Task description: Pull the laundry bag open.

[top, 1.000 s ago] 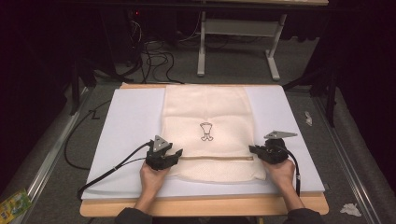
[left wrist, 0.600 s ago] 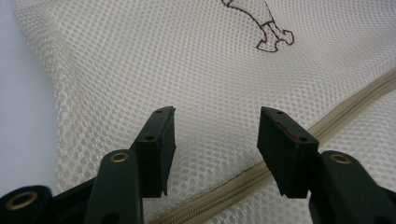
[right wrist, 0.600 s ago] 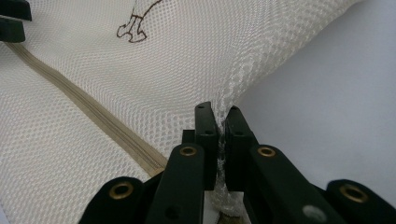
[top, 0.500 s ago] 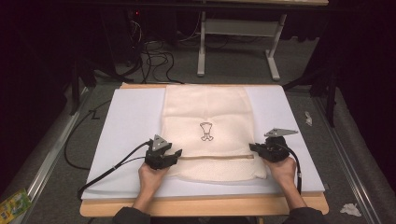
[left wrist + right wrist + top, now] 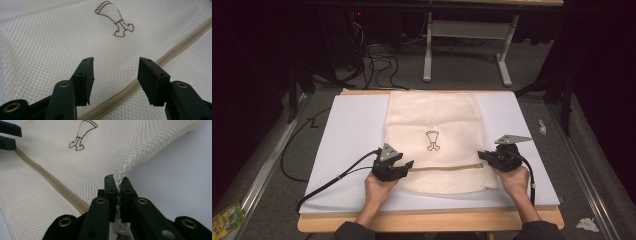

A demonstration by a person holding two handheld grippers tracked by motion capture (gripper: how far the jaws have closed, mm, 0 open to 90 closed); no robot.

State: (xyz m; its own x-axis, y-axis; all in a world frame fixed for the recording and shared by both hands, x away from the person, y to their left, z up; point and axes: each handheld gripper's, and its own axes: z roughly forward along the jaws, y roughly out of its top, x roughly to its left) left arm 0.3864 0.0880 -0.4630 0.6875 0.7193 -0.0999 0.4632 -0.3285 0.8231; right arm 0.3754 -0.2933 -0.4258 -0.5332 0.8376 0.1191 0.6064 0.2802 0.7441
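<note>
Now: mesh bag (image 5: pixel 434 145) flat mid-counter | zipper (image 5: pixel 447 167) runs left-right near front edge | right claw (image 5: pixel 118 185) clenched on bag's right edge | left claw (image 5: pixel 115 75) released, over zipper's left end, nearer it.

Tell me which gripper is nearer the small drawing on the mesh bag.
Left. The left gripper sits just below-left of the drawing on the mesh bag; the right gripper pinches its right edge, farther off.
</note>
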